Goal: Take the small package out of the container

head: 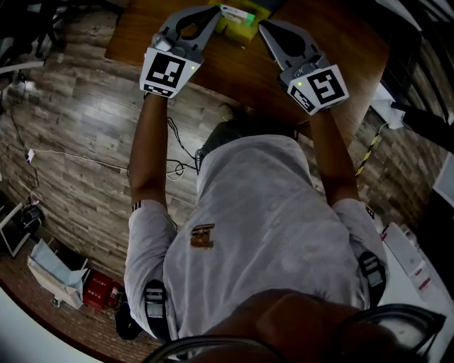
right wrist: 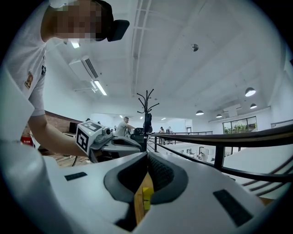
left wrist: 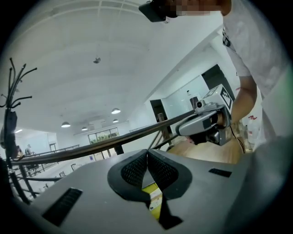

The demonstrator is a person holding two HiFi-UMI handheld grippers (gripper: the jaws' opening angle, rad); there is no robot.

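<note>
Left gripper (head: 213, 12) and right gripper (head: 263, 26) are hovering, jaws closed, empty. Going in shut, I'm risking shoving the container (head: 239, 25).

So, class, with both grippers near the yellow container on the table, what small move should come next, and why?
Probably open the left gripper and ease it towards the small package. Its jaws, like those of the right gripper, are together and empty, and the package lies in the container just beyond its tips.
</note>
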